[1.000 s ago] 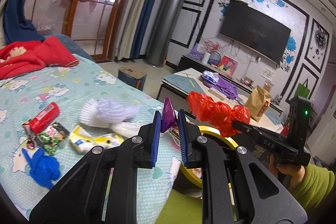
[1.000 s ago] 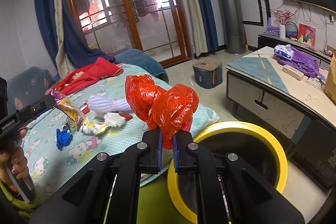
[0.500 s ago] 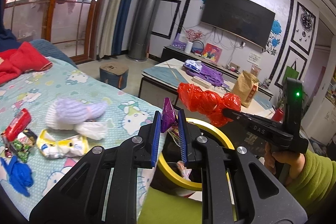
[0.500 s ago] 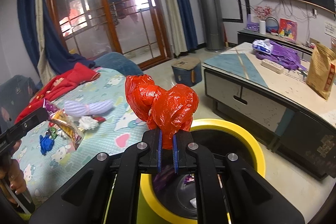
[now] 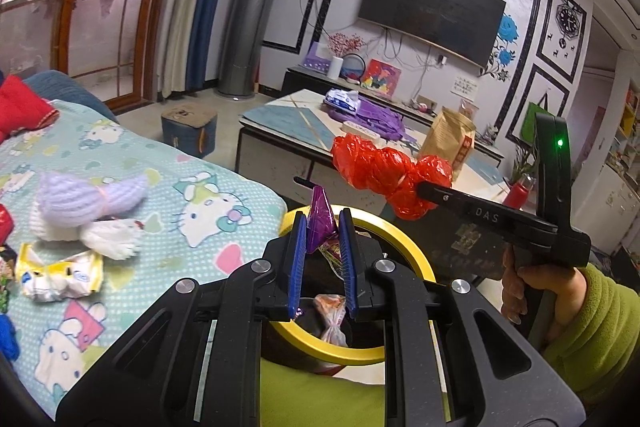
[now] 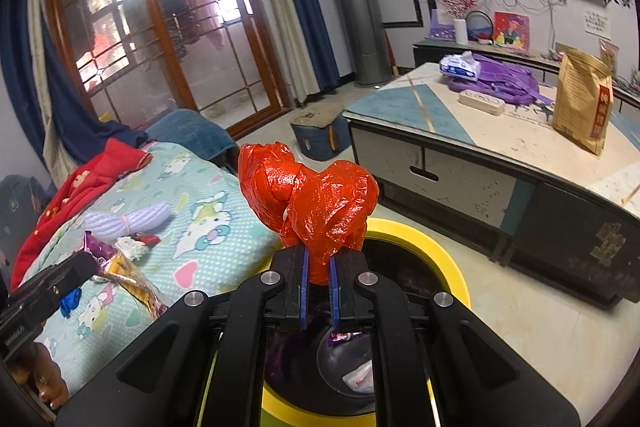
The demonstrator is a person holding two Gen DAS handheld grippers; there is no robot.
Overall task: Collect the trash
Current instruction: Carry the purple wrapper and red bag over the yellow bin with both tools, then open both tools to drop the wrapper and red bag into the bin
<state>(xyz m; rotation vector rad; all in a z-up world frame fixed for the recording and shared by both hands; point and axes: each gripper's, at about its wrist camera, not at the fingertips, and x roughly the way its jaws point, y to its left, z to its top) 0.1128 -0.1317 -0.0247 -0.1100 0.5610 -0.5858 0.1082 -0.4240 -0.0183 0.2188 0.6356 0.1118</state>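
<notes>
Crumpled red plastic bag (image 6: 316, 203) sticking up above the yellow-rimmed bin (image 6: 448, 259), right gripper (image 6: 316, 291) jaws clamping it, left gripper (image 5: 323, 259) jaws pinching a purple wrapper (image 5: 319, 217), bin at six o'clock, bed (image 5: 192, 227) at nine o'clock carrying wrappers.

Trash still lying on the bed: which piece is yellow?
The crumpled yellow-and-white wrapper, below the lilac yarn bundle; the other pieces are red, blue or green.

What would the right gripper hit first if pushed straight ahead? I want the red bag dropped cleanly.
Probably the yellow-rimmed bin: the right gripper, shut on the red bag, points down into its open mouth.
</notes>
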